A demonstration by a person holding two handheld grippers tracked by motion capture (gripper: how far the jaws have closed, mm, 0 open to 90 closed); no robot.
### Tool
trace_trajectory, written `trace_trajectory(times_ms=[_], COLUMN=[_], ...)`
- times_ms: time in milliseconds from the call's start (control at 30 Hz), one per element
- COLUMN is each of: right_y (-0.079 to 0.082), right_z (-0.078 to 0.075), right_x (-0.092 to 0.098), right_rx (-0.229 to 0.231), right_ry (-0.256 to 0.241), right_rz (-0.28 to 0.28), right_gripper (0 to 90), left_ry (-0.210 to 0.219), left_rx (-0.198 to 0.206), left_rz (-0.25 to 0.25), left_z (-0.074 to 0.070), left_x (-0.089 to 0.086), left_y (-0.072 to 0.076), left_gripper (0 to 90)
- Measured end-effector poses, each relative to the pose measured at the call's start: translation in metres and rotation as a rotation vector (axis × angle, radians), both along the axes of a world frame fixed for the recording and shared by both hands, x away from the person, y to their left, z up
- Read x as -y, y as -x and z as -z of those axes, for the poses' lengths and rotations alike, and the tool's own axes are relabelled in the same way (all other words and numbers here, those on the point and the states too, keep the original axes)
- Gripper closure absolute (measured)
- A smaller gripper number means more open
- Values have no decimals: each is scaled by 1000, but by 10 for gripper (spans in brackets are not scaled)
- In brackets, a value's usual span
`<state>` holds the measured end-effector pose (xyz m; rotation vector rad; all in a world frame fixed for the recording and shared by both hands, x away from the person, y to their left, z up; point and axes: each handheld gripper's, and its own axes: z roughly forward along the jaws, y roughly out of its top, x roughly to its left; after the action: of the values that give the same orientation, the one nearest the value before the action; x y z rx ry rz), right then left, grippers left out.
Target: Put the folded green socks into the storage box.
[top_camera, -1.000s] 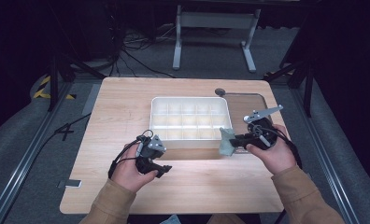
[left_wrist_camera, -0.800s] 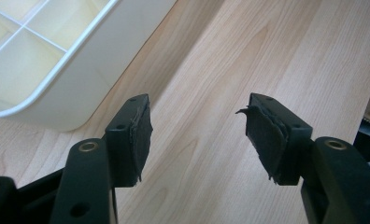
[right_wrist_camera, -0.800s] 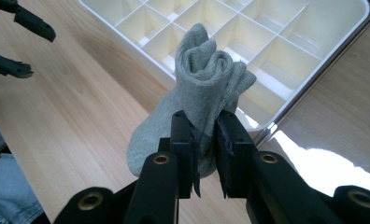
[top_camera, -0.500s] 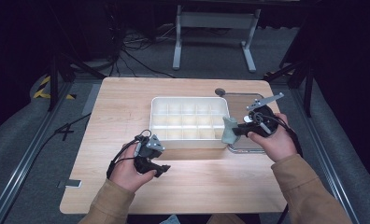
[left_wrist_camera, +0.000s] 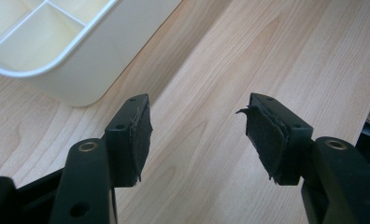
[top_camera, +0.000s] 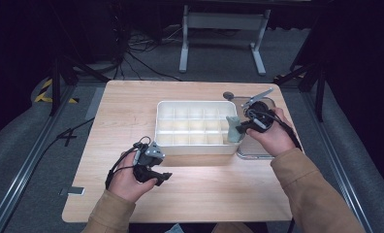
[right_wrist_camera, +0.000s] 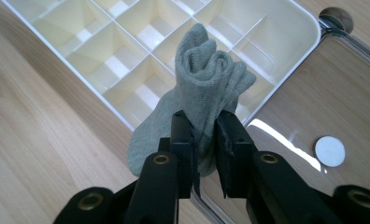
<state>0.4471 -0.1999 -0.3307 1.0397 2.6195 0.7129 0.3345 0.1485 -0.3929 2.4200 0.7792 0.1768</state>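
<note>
A white divided tray (top_camera: 168,144) lies in the middle of the wooden table (top_camera: 132,97). My right gripper (top_camera: 239,127) is shut on a rolled grey sock (right_wrist_camera: 206,70), held over the tray's (right_wrist_camera: 309,28) right end compartments; the sock (top_camera: 232,128) hangs at the tray's right rim. My left gripper (top_camera: 162,178) rests in front of the tray's near left corner (left_wrist_camera: 75,88), its jaws open with nothing between the fingers (left_wrist_camera: 138,135).
A clear lid (top_camera: 258,148) lies flat on the table right of the tray; in the right gripper view a small round disc (right_wrist_camera: 330,151) sits on it. A dark round knob (top_camera: 228,95) lies behind it. Bare wood stretches in front and left of the tray.
My right gripper has carried the grey sock away from me and slightly right, from the tray's near right corner to over its right end. The left gripper has stayed put.
</note>
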Motion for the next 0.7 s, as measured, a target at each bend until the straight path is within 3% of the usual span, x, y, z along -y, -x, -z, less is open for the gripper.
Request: trace_trajectory(times_ms=[367, 700], right_y=[-20, -26], right_z=[19, 47], right_x=[-18, -31], right_rx=[-15, -93], right_ry=[160, 248], right_rz=[-19, -47], right_gripper=[786, 786], left_ry=[8, 3], left_rx=[2, -3], left_rz=[-39, -36], left_z=[0, 0], left_x=[-14, -15], left_y=[6, 7], left_gripper=[411, 410])
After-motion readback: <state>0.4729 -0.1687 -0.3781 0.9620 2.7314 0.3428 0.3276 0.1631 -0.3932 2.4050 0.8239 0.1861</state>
